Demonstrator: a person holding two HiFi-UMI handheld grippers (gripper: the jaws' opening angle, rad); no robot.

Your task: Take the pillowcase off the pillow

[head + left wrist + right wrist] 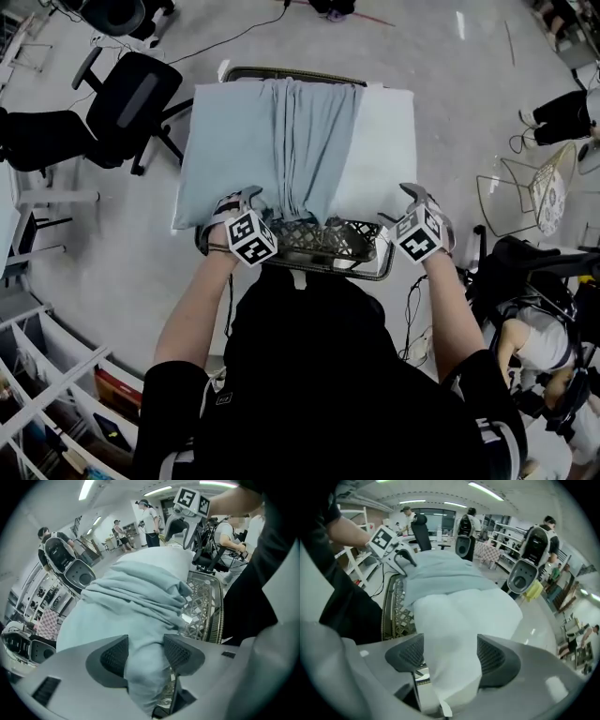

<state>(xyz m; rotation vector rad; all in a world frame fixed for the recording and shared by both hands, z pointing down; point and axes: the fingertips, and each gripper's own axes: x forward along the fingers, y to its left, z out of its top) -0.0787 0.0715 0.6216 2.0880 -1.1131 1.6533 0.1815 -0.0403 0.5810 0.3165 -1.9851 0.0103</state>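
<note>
Room: grey floor [122, 272], a black office chair [136, 98] standing on it
Cover: pale blue pillowcase [234, 141] over the pillow's left half, bunched in folds along the middle
Inside: white pillow [384, 141], right half bare, lying across a wire basket [328, 242]
Left: left gripper [145, 654] at the basket's near left corner, jaws spread, pillowcase fold between the pads, released
Right: right gripper [451, 654] at the near right corner, jaws apart around the bare pillow corner, not clamped

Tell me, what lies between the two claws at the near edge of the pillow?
In the head view, the bunched blue pillowcase and the metal mesh basket beneath it lie between the left claw and the right claw.
</note>
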